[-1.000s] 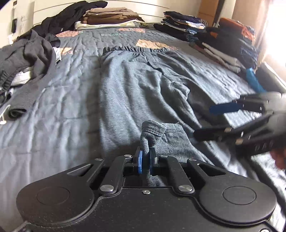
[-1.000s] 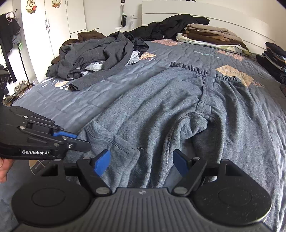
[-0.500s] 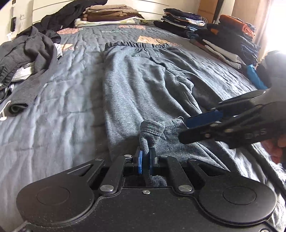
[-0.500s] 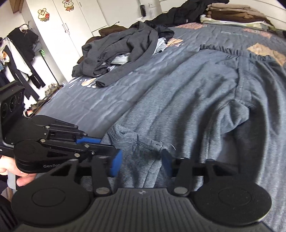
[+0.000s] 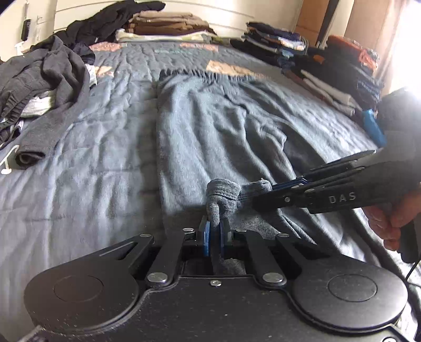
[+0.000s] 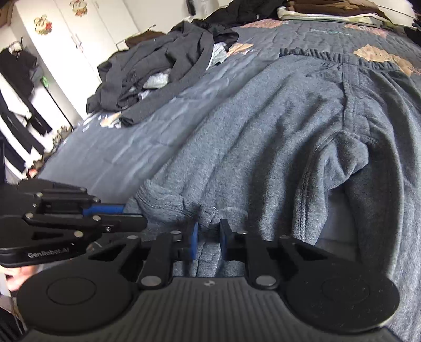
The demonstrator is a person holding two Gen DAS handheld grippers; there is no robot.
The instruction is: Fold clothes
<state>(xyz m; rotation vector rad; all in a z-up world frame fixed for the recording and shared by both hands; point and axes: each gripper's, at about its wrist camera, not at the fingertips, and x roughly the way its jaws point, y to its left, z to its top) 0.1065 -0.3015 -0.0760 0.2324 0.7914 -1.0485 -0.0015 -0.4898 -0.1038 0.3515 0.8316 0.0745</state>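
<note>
Grey sweatpants (image 5: pixel 223 126) (image 6: pixel 276 136) lie spread on the blue quilt, elastic waistband at the far end. My left gripper (image 5: pixel 215 238) is shut on the bunched leg cuff (image 5: pixel 222 194) near me. My right gripper (image 6: pixel 208 240) is shut on the same cuff hem (image 6: pixel 208 213), a little to the right of the left one. In the left wrist view the right gripper (image 5: pixel 265 188) comes in from the right, held by a hand (image 5: pixel 392 223). The left gripper (image 6: pixel 131 215) shows at the left of the right wrist view.
A heap of dark unfolded clothes (image 5: pixel 39 86) (image 6: pixel 158 71) lies on the bed's left side. Folded stacks sit by the headboard (image 5: pixel 163 25) and along the right edge (image 5: pixel 329 68). White wardrobe doors (image 6: pixel 79 31) stand beyond the bed's left.
My right gripper moved in toward the left one and closed on the cuff hem; a second ago it stood wide open. The left gripper kept its hold.
</note>
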